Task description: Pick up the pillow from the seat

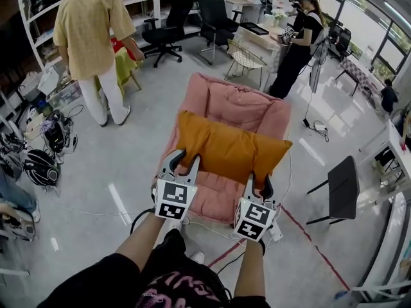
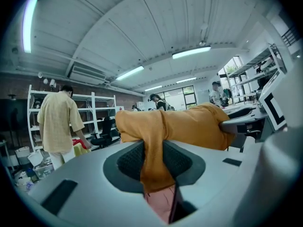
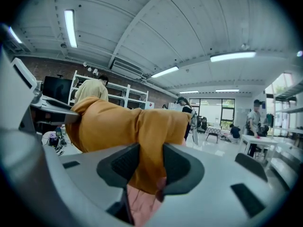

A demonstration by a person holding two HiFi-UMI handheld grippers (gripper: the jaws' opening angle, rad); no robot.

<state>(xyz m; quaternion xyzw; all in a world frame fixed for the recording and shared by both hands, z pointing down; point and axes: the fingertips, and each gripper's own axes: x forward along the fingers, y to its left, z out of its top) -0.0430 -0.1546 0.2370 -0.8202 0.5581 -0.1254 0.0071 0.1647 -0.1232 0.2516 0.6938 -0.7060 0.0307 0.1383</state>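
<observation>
Gripping the orange pillow (image 1: 228,147) along its near edge, at two spots. Clamped on the left part with the left gripper (image 1: 183,163), fabric bunched between the dark pads (image 2: 130,161). Clamped on the right part with the right gripper (image 1: 258,186), cloth likewise squeezed between both jaws. Stretched left to right across the pink seat (image 1: 237,104), over its near half; cannot tell whether touching it or lifted clear. Far left, standing on the grey floor (image 1: 122,172), a person in a yellow shirt (image 1: 90,37).
</observation>
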